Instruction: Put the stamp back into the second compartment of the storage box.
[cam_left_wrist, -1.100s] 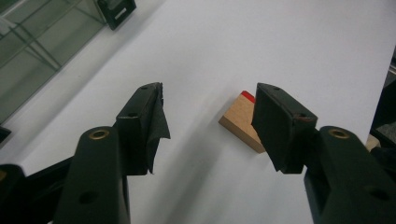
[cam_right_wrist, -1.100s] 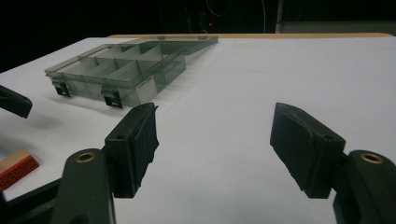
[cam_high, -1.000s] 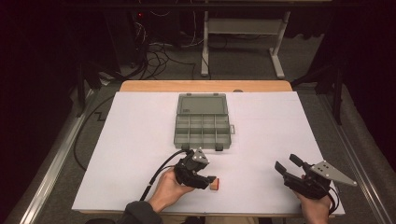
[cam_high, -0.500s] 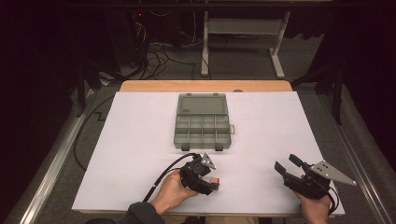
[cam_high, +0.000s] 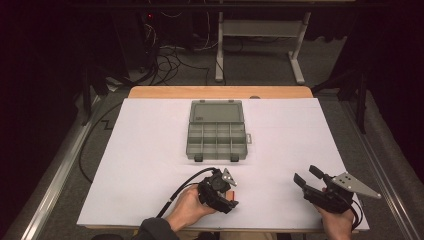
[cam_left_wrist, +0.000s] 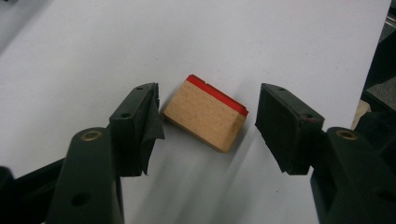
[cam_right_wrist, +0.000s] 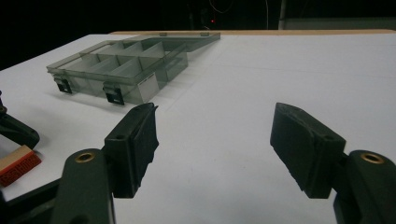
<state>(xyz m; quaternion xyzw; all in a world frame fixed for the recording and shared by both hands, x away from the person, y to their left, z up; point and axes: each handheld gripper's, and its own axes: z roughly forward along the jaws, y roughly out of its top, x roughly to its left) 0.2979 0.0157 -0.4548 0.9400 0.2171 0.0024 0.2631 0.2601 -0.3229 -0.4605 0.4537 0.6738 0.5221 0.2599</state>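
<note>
Since the earlier high view, the left gripper (cam_high: 222, 192) has tipped over the small wooden block with a red rubber face (cam_left_wrist: 205, 113), and its jaws have just been opening, with the block between them. That block lies flat on the white sheet covering the table (cam_high: 150, 150), just in front of the grey translucent plastic compartment box (cam_high: 217, 131), well short of its two front latches and near the sheet's near edge. In the left gripper view the black pads stand wide apart on either side of the block; the left pad sits just beside one corner, and whether it touches I cannot tell, while the right pad is clear of it.

To the right of the box and nearer the person, the right gripper (cam_high: 309, 177) rests near the sheet's front edge, jaws spread with bare sheet between them. Broad open sheet lies on both sides of the box, and between the two grippers. Its lid lies open toward the table's far wooden edge (cam_high: 220, 92).
</note>
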